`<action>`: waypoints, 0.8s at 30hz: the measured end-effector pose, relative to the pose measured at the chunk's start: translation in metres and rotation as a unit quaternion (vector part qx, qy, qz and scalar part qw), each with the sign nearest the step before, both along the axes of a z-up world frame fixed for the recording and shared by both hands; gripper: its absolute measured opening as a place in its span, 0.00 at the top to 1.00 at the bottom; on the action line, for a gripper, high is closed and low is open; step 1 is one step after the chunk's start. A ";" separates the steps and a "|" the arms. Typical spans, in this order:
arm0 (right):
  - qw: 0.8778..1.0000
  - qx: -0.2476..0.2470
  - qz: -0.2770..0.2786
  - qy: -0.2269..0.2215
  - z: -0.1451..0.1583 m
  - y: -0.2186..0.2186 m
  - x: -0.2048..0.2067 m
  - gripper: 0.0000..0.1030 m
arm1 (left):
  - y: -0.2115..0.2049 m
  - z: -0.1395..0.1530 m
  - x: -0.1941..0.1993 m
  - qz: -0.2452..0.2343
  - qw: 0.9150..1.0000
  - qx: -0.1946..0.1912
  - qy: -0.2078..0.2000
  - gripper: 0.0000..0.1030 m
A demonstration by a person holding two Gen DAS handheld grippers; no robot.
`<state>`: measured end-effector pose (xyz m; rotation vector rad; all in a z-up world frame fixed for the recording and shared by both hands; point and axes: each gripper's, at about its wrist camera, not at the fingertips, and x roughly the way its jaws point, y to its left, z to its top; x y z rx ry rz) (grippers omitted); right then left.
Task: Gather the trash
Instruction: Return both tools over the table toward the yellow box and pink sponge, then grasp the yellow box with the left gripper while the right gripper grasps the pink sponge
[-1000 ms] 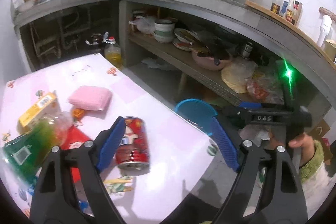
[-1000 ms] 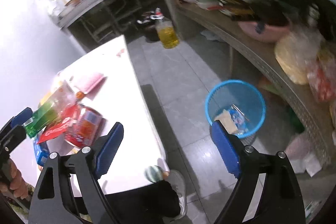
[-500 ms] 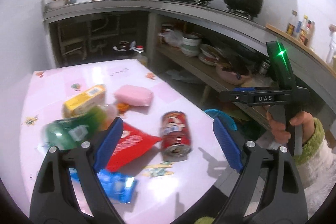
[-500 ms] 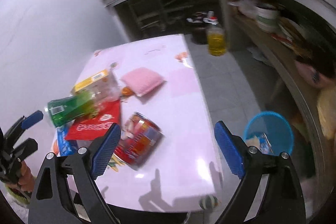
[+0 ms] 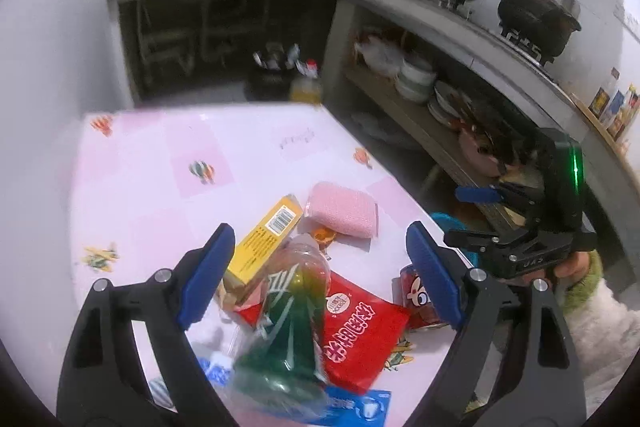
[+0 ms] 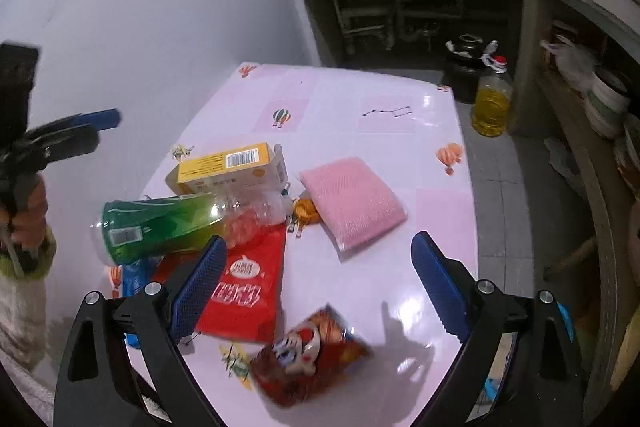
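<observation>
On the left of the pink patterned tabletop (image 6: 352,99) lies a clear plastic bottle with a green label (image 6: 168,223), on its side, beneath the left gripper (image 5: 316,267), whose blue-padded jaws are spread wide with nothing pinched. Just beyond the bottle lies a yellow cardboard box (image 6: 228,167) with a barcode. Under the bottle's near side sit a blue wrapper (image 6: 134,277) and a flat red snack packet (image 6: 244,287). Right of the bottle neck is a small orange scrap (image 6: 304,211), touching a pink mesh sponge (image 6: 352,203). At the near edge lies a red printed can (image 6: 308,355), blurred, between the fingers of the right gripper (image 6: 316,279); its jaws have just been opening and touch nothing. A yellow oil jug (image 6: 490,103) stands on the floor at far right.
</observation>
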<state>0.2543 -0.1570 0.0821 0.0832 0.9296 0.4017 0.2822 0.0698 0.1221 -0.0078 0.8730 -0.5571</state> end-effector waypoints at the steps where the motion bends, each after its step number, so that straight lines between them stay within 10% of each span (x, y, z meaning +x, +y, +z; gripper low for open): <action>1: 1.000 -0.003 0.003 0.006 -0.004 0.002 0.011 0.12 | 0.001 -0.006 0.015 -0.001 1.000 0.004 0.017 0.19; 24: 0.987 -0.102 0.086 0.084 -0.090 0.035 0.121 0.12 | -0.022 -0.116 0.109 -0.073 0.974 0.128 0.169 0.43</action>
